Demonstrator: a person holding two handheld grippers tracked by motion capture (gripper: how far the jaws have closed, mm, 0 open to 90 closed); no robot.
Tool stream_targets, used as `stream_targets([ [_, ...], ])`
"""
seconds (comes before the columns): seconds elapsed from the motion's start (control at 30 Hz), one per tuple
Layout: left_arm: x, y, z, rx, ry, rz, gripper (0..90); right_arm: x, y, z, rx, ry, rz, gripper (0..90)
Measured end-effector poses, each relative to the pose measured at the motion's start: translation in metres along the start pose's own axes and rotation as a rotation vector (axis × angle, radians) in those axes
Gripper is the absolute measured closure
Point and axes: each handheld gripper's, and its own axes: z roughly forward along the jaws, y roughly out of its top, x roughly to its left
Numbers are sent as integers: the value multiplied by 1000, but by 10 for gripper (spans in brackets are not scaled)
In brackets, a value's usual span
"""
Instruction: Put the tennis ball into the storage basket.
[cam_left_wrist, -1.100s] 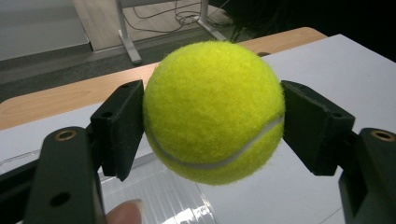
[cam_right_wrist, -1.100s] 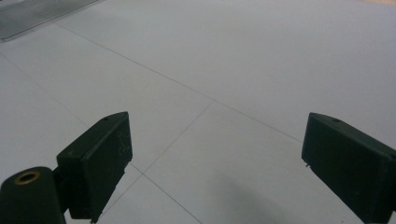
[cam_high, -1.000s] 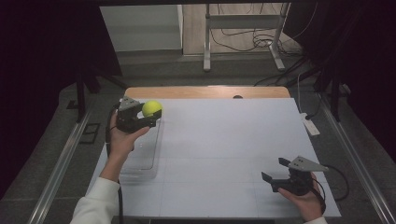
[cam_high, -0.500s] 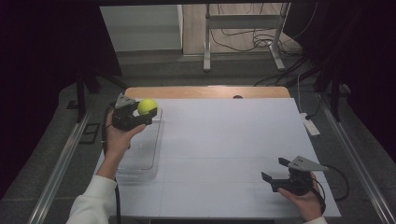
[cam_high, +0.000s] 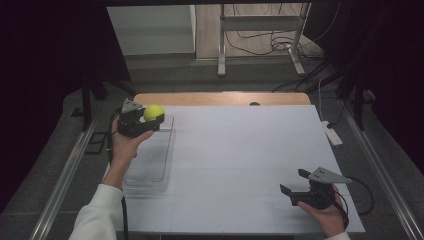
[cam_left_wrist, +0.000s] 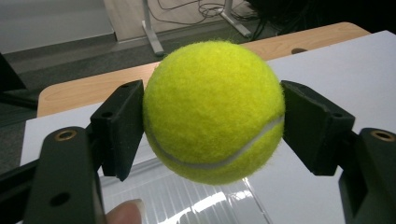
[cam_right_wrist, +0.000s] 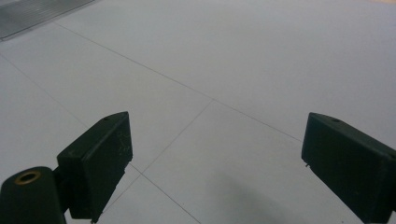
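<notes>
Yellow-green tennis ball (cam_left_wrist: 214, 111) sits clamped between the two black jaws of the left gripper (cam_high: 145, 120), pads pressing on both sides. Ball held in the air over the far end of the clear plastic tray (cam_high: 150, 165), at the left edge of the white table (cam_high: 240, 160). Right gripper (cam_high: 296, 182) rests low at the near right of the table, well apart from the ball; jaws spread wide, nothing between them.
</notes>
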Motion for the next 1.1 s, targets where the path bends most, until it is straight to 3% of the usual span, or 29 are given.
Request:
stream_targets([
  [0.5, 21, -2, 3, 34, 57, -21, 274, 0, 0, 1, 2, 0, 1, 90],
  [1.1, 35, -3, 10, 61, 87, -46, 274, 0, -1, 2, 8, -1, 1, 90],
])
